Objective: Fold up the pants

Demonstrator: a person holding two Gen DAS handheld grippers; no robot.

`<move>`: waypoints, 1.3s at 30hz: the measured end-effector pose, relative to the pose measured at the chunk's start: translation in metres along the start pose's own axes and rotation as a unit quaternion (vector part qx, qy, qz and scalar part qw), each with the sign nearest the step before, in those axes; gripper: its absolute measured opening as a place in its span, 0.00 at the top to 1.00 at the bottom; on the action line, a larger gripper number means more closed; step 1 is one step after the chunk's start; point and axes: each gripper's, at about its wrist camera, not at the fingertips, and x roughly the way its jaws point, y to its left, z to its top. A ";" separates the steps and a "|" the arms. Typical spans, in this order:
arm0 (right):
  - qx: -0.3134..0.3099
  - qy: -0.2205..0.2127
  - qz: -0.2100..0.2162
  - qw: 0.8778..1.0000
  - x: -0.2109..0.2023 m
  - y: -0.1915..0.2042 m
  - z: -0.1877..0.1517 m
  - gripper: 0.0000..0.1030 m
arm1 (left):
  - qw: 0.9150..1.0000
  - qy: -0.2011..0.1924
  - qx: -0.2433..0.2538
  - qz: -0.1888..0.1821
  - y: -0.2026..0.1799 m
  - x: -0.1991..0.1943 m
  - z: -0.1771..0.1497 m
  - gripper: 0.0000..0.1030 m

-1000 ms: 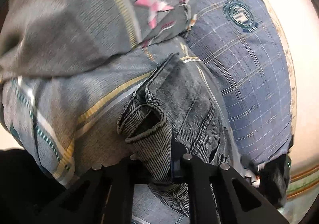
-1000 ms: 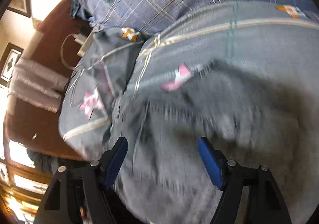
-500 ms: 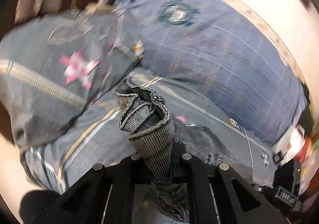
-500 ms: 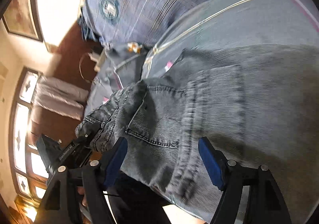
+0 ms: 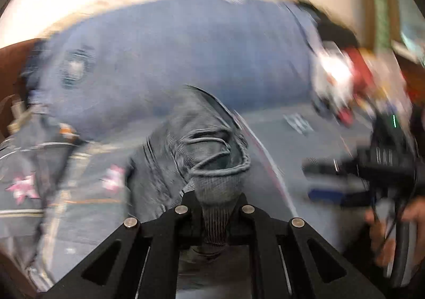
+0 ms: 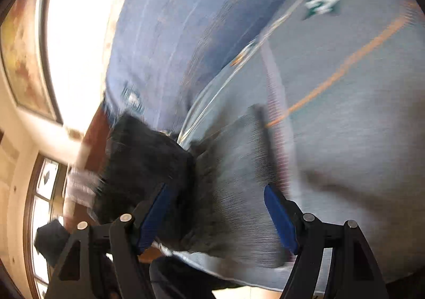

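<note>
- Left gripper [image 5: 215,215] of ours is pinched tight on a bunched-up fold of the grey jeans [image 5: 202,144], with the denim squeezed between the two black fingers and sticking up past them in a rumpled hump.
- From the left wrist camera we can see a stitched hem or seam edge curling across the top of that hump, so it looks like a thick edge of the pants is what's clamped.
- Jeans are sitting on the bed, on top of the grey bedspread [image 5: 313,139] with the thin stripes and little pink star patches.
- Behind them is the big blue plaid pillow [image 5: 186,54] with a round crest on it, up against the pale wall.
- Right gripper [image 6: 216,215] is spread wide, blue pads well apart, nothing pinched. The jeans [image 6: 233,166] lie under and between the fingers in that view, but we can't see the pads pressing on them.
- Over on the right of the left wrist view we also catch the right gripper [image 5: 337,179] from the side, with a hand [image 5: 385,232] wrapped around its handle.
- Both views are pretty smeared with blur, so the finer details of the denim are hard to make out.
- Off the bed's left edge in the right wrist view there's a framed picture [image 6: 24,41] on the wall and a window [image 6: 42,208] lower down.
</note>
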 end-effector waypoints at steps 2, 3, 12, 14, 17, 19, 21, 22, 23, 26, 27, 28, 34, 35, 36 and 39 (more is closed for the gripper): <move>0.024 -0.015 -0.011 1.000 -0.015 -0.019 0.001 0.26 | 0.996 0.068 0.044 -0.022 -0.028 0.039 -0.018 0.89; 0.030 -0.019 -0.014 0.999 -0.020 -0.025 0.002 0.26 | 0.993 0.095 0.063 -0.027 -0.036 0.052 -0.024 0.84; 0.000 -0.023 -0.025 0.999 -0.022 0.006 0.003 0.26 | 0.989 0.064 0.015 -0.136 0.003 -0.011 -0.018 0.63; -0.026 -0.011 -0.008 1.000 -0.018 0.030 -0.001 0.26 | 0.990 0.034 -0.029 -0.136 0.033 -0.031 -0.015 0.48; -0.043 0.025 0.037 0.998 -0.007 0.059 -0.013 0.26 | 0.993 0.008 -0.102 -0.065 0.087 -0.043 -0.019 0.37; -0.047 0.050 0.065 0.996 0.004 0.070 -0.021 0.26 | 0.989 0.030 -0.144 -0.026 0.118 -0.029 -0.025 0.38; -0.045 0.075 0.068 0.994 0.021 0.071 -0.030 0.26 | 0.985 0.039 -0.168 -0.020 0.133 -0.019 -0.029 0.38; -0.038 0.082 0.044 0.995 0.029 0.066 -0.035 0.26 | 0.984 0.049 -0.173 -0.020 0.138 -0.013 -0.033 0.38; -0.028 0.088 0.010 0.996 0.036 0.058 -0.039 0.26 | 0.982 0.060 -0.177 -0.016 0.140 -0.006 -0.037 0.38; 0.016 0.107 -0.017 0.994 0.042 0.036 -0.054 0.26 | 0.981 0.100 -0.164 -0.029 0.133 0.020 -0.046 0.37; 0.026 0.102 -0.010 0.994 0.040 0.034 -0.057 0.26 | 0.981 0.114 -0.158 -0.024 0.127 0.024 -0.052 0.37; 0.028 0.098 -0.008 0.995 0.037 0.035 -0.059 0.26 | 0.981 0.125 -0.150 -0.018 0.123 0.031 -0.058 0.37; 0.058 0.086 0.000 0.995 0.044 0.032 -0.052 0.26 | 0.978 0.122 -0.168 -0.028 0.128 0.031 -0.068 0.37; 0.068 0.086 -0.011 0.994 0.051 0.029 -0.049 0.26 | 0.978 0.122 -0.167 -0.028 0.127 0.030 -0.068 0.37; 0.085 0.085 -0.016 0.993 0.056 0.023 -0.048 0.26 | 0.978 0.121 -0.166 -0.028 0.126 0.030 -0.068 0.37; 0.122 0.077 -0.026 0.989 0.065 0.010 -0.045 0.34 | 0.981 0.115 -0.156 -0.023 0.124 0.029 -0.068 0.36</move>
